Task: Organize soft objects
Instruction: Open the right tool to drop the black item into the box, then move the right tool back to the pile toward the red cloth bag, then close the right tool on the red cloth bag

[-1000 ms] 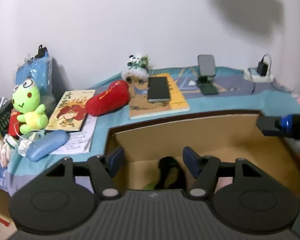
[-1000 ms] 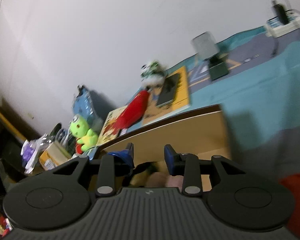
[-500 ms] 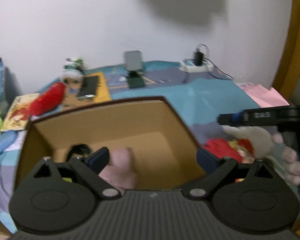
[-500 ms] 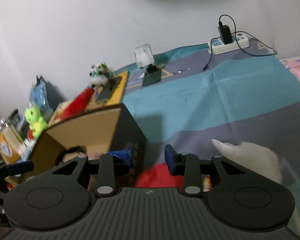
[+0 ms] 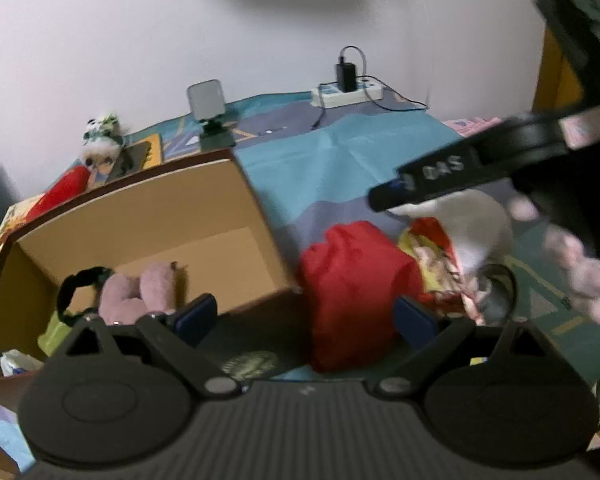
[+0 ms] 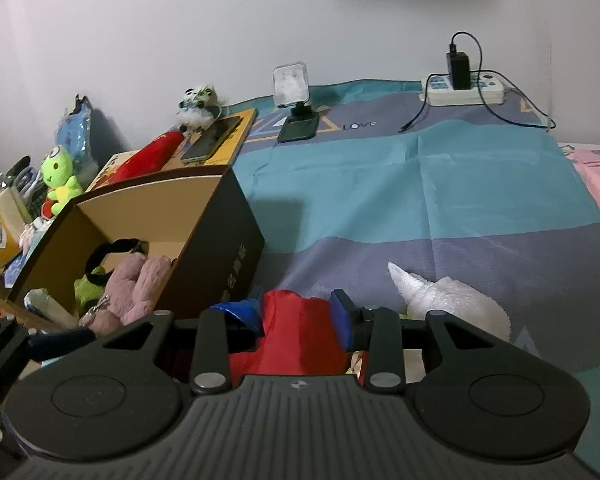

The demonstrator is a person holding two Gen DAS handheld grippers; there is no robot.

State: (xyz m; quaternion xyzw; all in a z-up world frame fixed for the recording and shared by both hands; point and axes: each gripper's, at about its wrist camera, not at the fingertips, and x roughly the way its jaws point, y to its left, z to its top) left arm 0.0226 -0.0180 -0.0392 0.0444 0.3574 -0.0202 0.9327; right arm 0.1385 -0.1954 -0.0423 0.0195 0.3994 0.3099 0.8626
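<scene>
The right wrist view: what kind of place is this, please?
Probably a bedroom: a patterned bedsheet spread against a plain wall, stuffed toys in a cardboard box, and a power strip with a charger.

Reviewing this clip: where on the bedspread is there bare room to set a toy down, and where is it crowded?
Bare: the teal and grey bedspread between the cardboard box, the power strip and the phone stand. Crowded: left of the box, around the green frog plush, and near the camera, at the red plush and white plush.

We see an open brown cardboard box (image 6: pixel 204 216) on the striped blue bedspread (image 6: pixel 420 184), a pink plush rabbit (image 6: pixel 140 284) inside, a red stuffed toy (image 5: pixel 352 280) just right of it.
</scene>
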